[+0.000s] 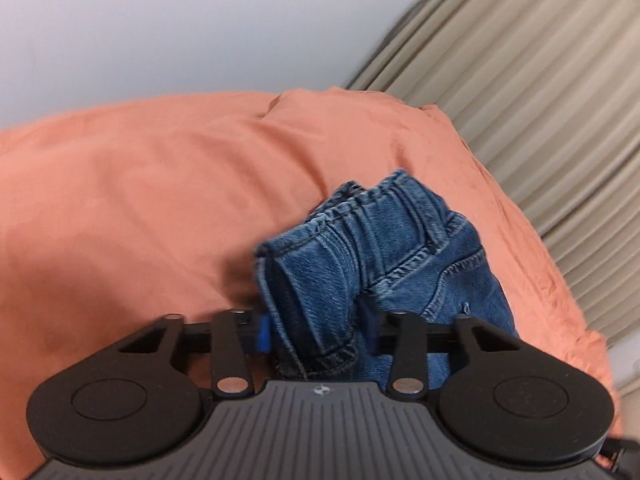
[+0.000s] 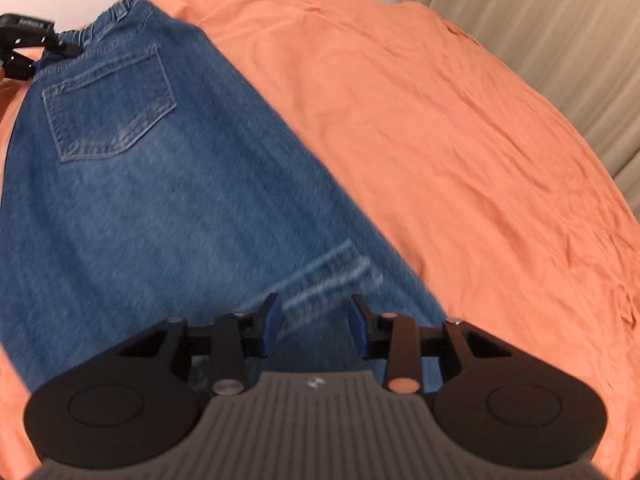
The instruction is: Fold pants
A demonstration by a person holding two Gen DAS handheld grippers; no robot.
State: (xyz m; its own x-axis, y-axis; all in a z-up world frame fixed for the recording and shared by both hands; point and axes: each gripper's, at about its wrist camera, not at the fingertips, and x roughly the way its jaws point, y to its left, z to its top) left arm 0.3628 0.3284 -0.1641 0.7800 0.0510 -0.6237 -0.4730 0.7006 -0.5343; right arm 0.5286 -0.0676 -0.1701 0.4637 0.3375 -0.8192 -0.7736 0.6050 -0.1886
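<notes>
**Pants held at one end only, the other grip not yet made**

Pants [image 2: 132,168] of blue denim lay across the orange sheet [image 2: 460,128], filling the left half of the right wrist view, with the back pocket [image 2: 110,108] in the upper left and the leg running down to the lower centre. The left gripper [image 1: 318,330] was closed on a bunched part of the waistband [image 1: 384,204], and the cloth stood up between its jaws in the lower centre of the left wrist view. The same gripper showed small at the upper left edge of the right wrist view, at the waist.

The right gripper [image 2: 316,322] was open, its blue pads [image 2: 273,322] apart, with the leg cloth behind them; it gripped nothing. The view was blurred there, so I cannot tell if the pads touched the denim.

Several things could go wrong from here, in my judgement. If the right jaws closed too shallow, they could catch only the top layer, and the leg would open when lifted. If they closed too deep, they could pinch the sheet together with the denim and drag it. The left grip was on a thick bunch, so a strong pull from one side could make it slip or twist the waist, and the fold would come out uneven.
</notes>
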